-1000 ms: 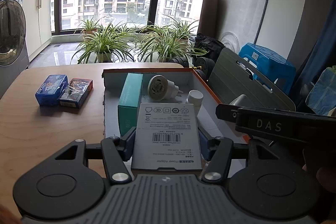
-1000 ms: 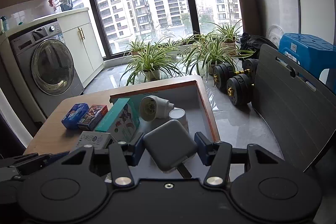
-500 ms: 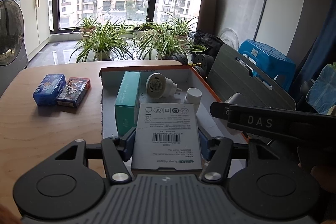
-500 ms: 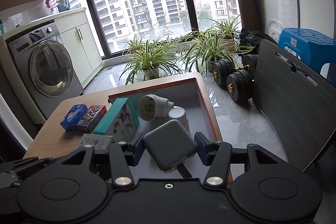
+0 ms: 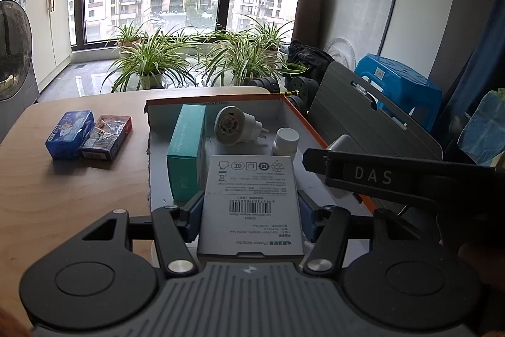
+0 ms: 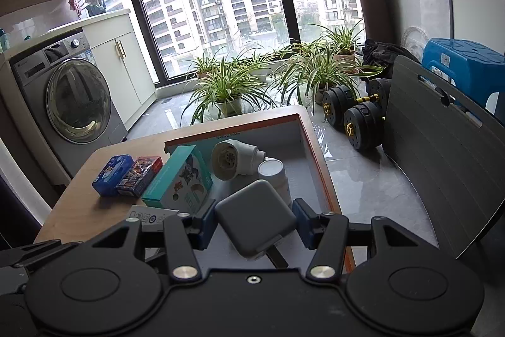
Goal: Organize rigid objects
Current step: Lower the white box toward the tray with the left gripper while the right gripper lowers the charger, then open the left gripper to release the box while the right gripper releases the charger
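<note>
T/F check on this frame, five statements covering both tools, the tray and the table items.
1. The left tool grips a white box. True.
2. The right tool is empty. False: it is shut on a grey adapter.
3. The teal box lies on the bare table. False: it is inside the tray.
4. Two small boxes, blue and red, sit side by side on the table outside the tray. True.
5. The white bottle has no cap. False: its white cap is on.
</note>
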`<control>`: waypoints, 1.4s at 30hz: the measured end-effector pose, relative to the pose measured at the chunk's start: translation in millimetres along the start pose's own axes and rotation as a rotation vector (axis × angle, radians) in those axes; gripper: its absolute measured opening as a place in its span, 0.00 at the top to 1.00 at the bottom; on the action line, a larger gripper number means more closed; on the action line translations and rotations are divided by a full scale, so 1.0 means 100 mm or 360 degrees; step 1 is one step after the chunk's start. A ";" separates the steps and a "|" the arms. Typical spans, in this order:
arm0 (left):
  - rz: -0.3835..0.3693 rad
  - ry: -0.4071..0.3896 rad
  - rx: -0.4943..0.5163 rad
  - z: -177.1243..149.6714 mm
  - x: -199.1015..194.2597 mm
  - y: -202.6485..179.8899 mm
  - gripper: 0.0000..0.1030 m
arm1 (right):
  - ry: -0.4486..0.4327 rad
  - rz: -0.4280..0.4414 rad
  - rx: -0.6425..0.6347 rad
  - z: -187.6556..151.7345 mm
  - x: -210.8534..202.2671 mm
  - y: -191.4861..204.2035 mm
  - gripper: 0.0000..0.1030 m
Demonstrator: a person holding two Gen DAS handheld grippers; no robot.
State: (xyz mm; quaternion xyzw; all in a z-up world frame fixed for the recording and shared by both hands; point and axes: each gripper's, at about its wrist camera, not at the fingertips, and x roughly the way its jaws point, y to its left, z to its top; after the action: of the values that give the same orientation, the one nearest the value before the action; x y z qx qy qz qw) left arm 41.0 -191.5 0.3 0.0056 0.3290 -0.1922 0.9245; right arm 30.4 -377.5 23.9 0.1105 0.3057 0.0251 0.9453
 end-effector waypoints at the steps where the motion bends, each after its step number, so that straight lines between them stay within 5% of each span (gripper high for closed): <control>1: 0.0000 0.0001 0.0001 0.00 0.00 0.00 0.42 | 0.0002 0.0000 -0.0001 0.00 0.00 0.00 0.39; 42: 0.0000 0.0029 -0.0003 -0.02 0.04 0.00 0.42 | 0.0005 0.0062 0.0033 0.01 0.06 0.06 0.36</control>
State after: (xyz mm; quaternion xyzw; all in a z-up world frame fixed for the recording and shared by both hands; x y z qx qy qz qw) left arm 42.5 -192.5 -3.6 0.0066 0.3376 -0.1917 0.9216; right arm 35.6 -371.1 22.9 0.1261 0.3053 0.0404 0.9430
